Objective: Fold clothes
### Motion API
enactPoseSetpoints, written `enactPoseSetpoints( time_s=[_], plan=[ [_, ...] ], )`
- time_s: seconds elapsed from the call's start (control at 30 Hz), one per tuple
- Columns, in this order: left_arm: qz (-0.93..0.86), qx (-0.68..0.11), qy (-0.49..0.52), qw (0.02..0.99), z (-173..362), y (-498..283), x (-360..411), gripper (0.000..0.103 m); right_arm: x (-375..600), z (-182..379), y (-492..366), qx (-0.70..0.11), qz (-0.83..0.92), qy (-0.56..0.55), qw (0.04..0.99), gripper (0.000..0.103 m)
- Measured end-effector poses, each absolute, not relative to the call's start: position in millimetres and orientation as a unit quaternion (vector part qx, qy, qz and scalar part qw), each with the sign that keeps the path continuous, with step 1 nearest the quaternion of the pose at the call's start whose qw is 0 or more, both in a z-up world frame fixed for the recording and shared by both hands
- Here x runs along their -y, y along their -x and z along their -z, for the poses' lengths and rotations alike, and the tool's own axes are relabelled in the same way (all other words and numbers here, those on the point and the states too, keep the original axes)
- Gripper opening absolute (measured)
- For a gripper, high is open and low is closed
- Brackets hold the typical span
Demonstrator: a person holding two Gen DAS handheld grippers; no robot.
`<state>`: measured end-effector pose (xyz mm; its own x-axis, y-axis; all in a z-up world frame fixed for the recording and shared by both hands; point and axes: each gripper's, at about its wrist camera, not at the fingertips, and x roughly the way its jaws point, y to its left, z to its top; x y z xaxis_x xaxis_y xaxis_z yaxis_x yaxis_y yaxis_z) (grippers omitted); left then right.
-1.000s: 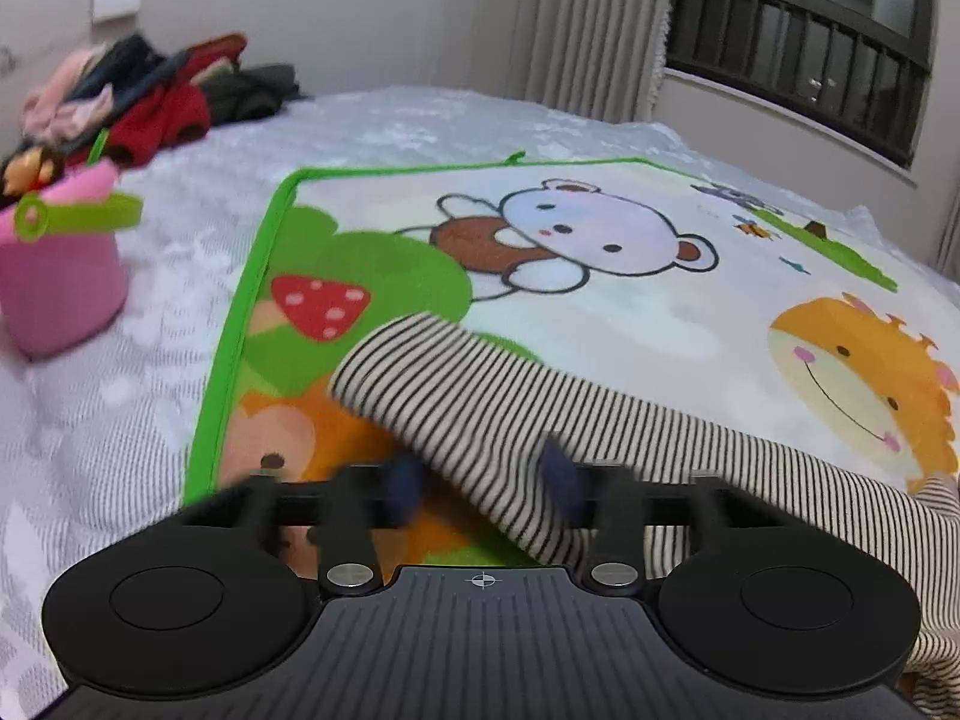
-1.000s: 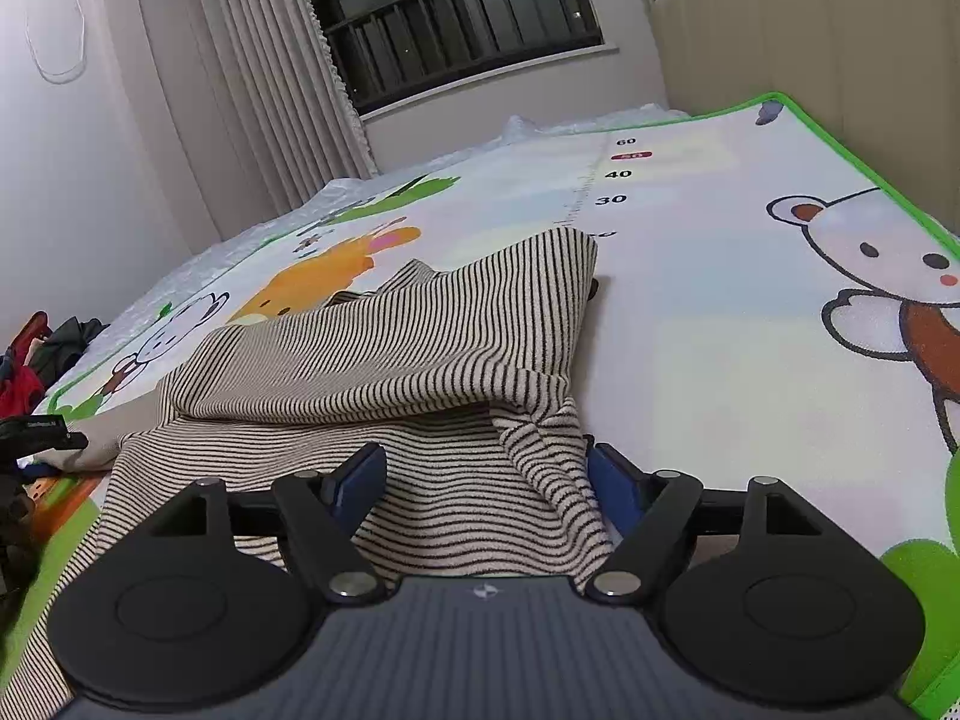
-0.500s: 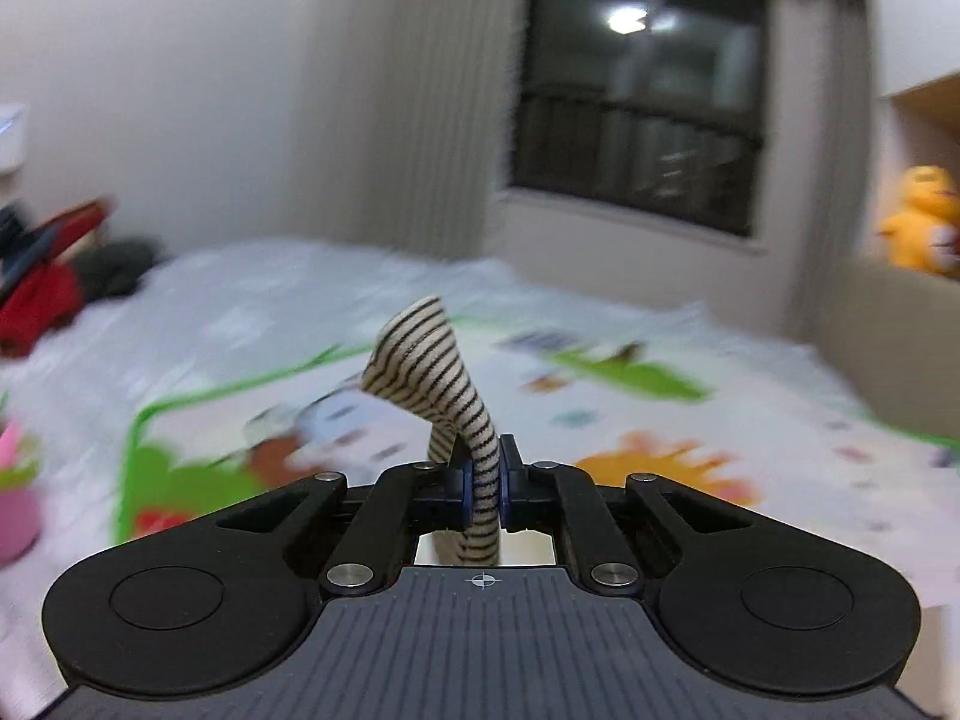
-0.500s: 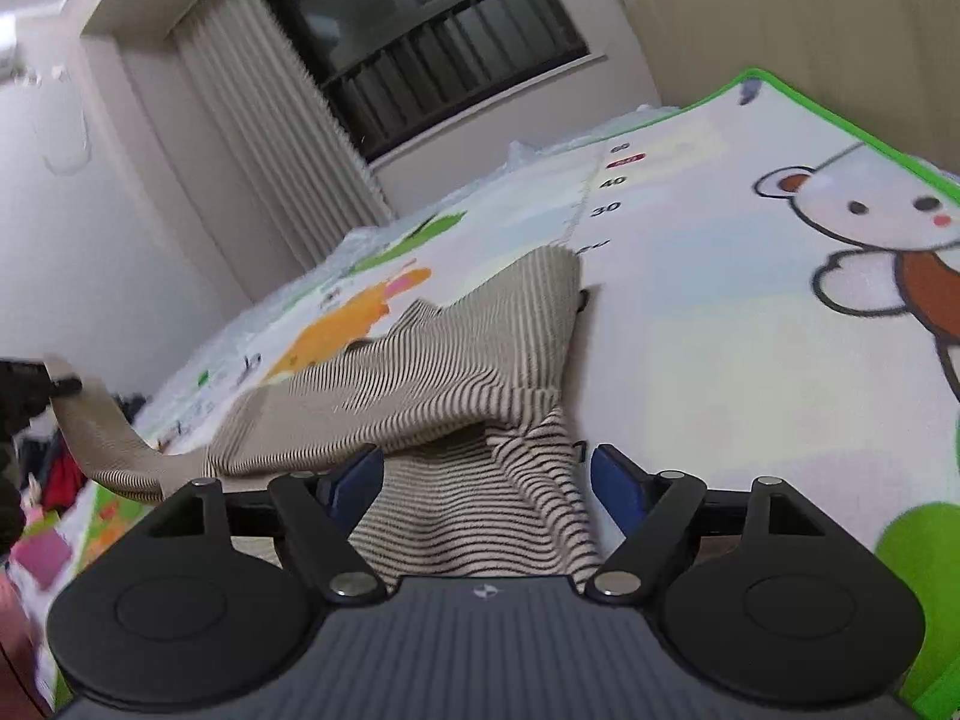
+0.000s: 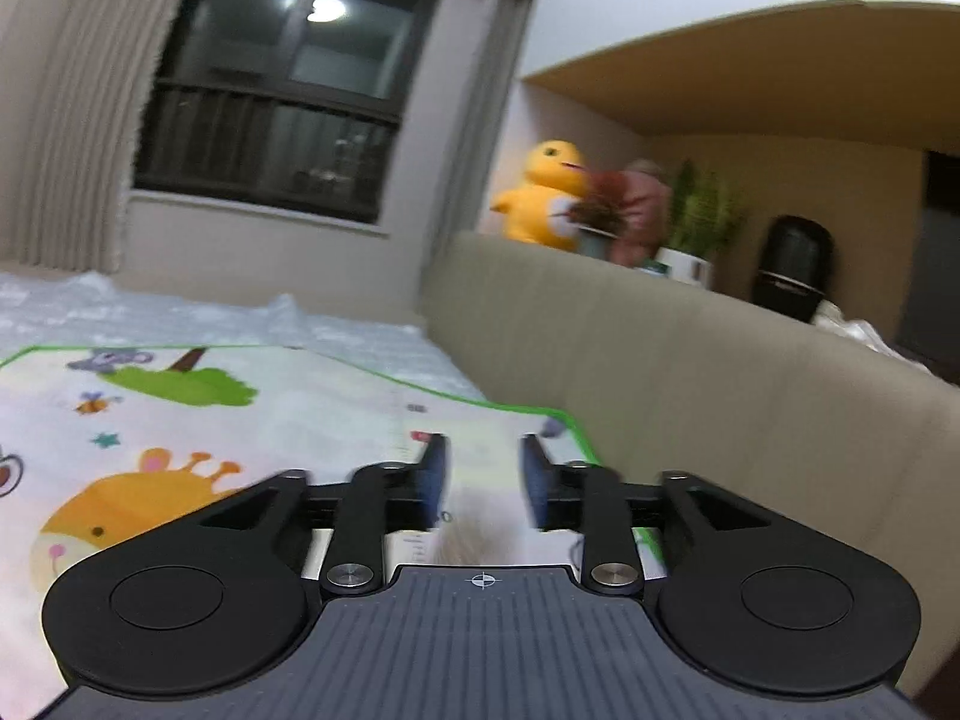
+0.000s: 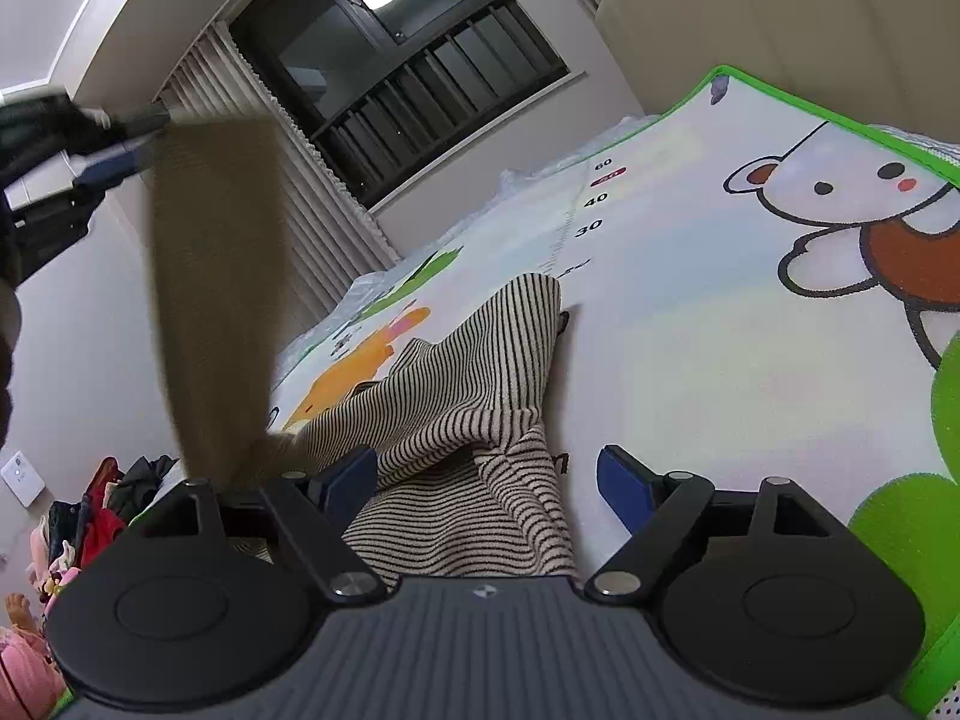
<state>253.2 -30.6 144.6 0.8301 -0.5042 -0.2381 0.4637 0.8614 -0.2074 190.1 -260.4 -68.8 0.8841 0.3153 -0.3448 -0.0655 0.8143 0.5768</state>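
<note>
At the far left of the right wrist view, the left gripper (image 6: 129, 141) was raised high with the striped garment's sleeve (image 6: 210, 276) hanging from its tips as a blurred band. Its own camera showed the jaws just having opened partway, pads clear of each other, with only a blur of cloth low in the gap. Below the sleeve, a pile of clothes (image 6: 102, 510) lay in the corner. Further right, the striped garment (image 6: 456, 396) lay bunched on the cartoon play mat (image 6: 690, 312). The right gripper (image 6: 486, 468) straddled its near edge, its jaws wide and just having opened further, the pads pressing on nothing.
</note>
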Motion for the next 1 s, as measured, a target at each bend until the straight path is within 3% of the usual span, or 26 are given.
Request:
enactPoseSetpoints(
  time_s=[0.07,0.17,0.47,0.53,0.57,0.6,0.73,0.8,0.83,0.93,1.0],
  plan=[
    [0.238,-0.147,0.067,0.958,-133.6,-246.5,19.4,0.063,260.7,69.1,-191.1,-0.219,-0.103,-0.287,0.927,0.082],
    [0.202,-0.165,0.066,0.963,-110.0,-240.2,-3.3,0.08,260.6,69.3,-192.3,-0.222,-0.102,-0.285,0.927,0.083],
    [0.06,-0.312,0.09,0.944,38.7,-225.3,-86.5,0.082,243.4,59.6,-202.5,-0.256,-0.079,-0.223,0.937,0.082],
    [0.059,-0.308,0.122,0.942,48.8,-220.5,-101.6,0.085,234.5,50.5,-202.3,-0.255,-0.066,-0.187,0.946,0.079],
    [0.061,-0.3,0.133,0.943,46.1,-219.1,-107.0,0.097,229.5,44.5,-200.5,-0.247,-0.061,-0.167,0.953,0.079],
    [0.06,-0.295,0.138,0.943,44.9,-218.5,-110.0,0.1,222.9,37.1,-198.7,-0.233,-0.056,-0.137,0.961,0.079],
    [0.057,-0.301,0.116,0.945,48.8,-220.3,-101.0,0.101,200.2,13.0,-212.0,-0.21,-0.035,-0.045,0.976,0.078],
    [0.061,-0.301,0.111,0.945,48.2,-221.8,-98.3,0.102,195.2,9.3,-227.0,-0.227,-0.032,-0.04,0.973,0.068],
    [0.064,-0.301,0.11,0.945,47.7,-222.6,-97.2,0.103,193.2,11.9,-237.1,-0.244,-0.033,-0.042,0.968,0.051],
    [0.069,-0.301,0.12,0.943,46.3,-226.7,-96.3,0.103,188.0,9.8,-254.7,-0.263,-0.039,-0.046,0.963,0.025],
    [0.072,-0.299,0.128,0.943,45.8,-223.0,-98.5,0.103,184.8,2.8,-259.1,-0.257,-0.045,-0.047,0.964,0.017]
  ],
)
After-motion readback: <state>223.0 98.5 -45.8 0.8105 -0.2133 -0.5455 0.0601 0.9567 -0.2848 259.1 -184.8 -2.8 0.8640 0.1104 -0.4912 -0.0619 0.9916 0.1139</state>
